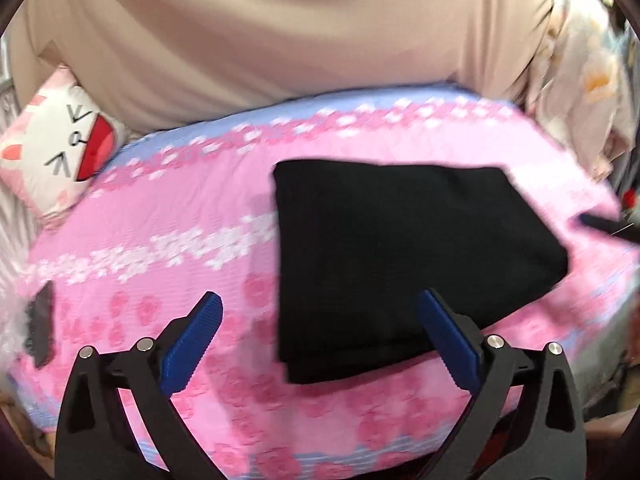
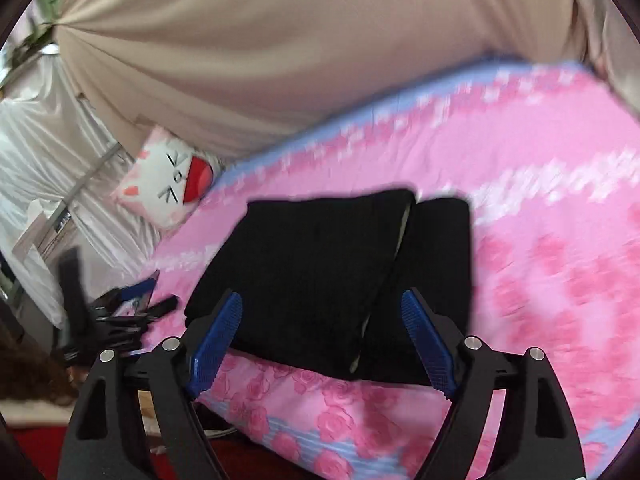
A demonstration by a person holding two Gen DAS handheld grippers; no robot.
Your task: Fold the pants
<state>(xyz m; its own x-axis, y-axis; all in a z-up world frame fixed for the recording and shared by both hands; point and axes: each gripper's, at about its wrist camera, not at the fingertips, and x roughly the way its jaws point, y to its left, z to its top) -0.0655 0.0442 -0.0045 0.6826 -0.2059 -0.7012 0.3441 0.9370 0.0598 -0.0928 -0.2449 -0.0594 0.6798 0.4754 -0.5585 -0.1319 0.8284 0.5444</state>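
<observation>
The black pants [image 1: 400, 252] lie folded into a compact rectangle on the pink flowered bedcover [image 1: 180, 216]. In the right wrist view the pants [image 2: 320, 276] show two stacked folded halves with a seam between them. My left gripper [image 1: 320, 300] is open and empty, held above the near edge of the pants. My right gripper [image 2: 322, 300] is open and empty, above the near edge of the pants. The left gripper also shows in the right wrist view at the left [image 2: 132, 304].
A white and pink cat cushion [image 1: 60, 160] lies at the bed's far left corner, also in the right wrist view [image 2: 168, 180]. A beige curtain [image 1: 280, 32] hangs behind the bed. A dark flat object [image 1: 40, 324] lies at the bed's left edge.
</observation>
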